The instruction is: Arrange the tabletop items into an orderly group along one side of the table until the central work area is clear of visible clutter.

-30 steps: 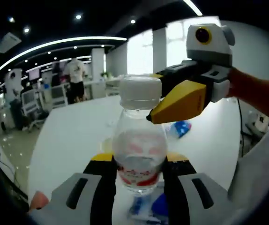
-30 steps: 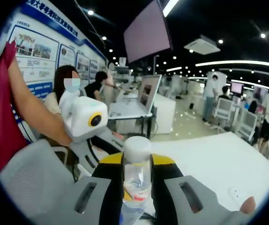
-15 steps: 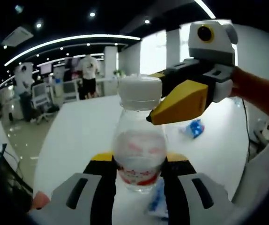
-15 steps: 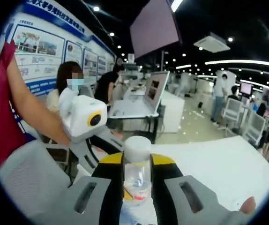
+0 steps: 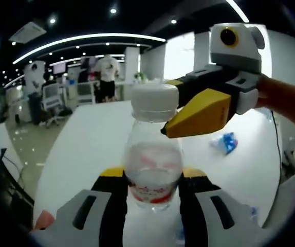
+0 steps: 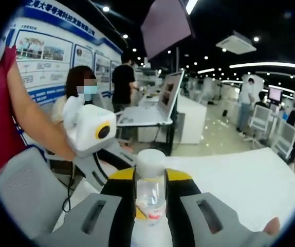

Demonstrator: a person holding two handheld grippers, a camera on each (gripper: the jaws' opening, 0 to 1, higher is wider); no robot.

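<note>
Left tongs (image 5: 152,198) clamped on water bottle (image 5: 152,170) body w/ right tongs (image 6: 150,193) clamped at its white cap (image 6: 150,160), bottle held above white surface (image 5: 86,149); risk: uneven pull btwn hands could twist cap loose, spilling water.

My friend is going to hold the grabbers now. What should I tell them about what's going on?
Left gripper: shut on the body of the water bottle, held upright above the white table.
Right gripper: shut on the same bottle just below its white cap. In the left gripper view it comes in from the right, its yellow jaws at the bottle's neck.
On the table: a crumpled blue wrapper lies out on the open surface.
Done: the bottle is picked up.
Left: set the bottle down along one side of the table, then move the wrapper over to join it.
</note>
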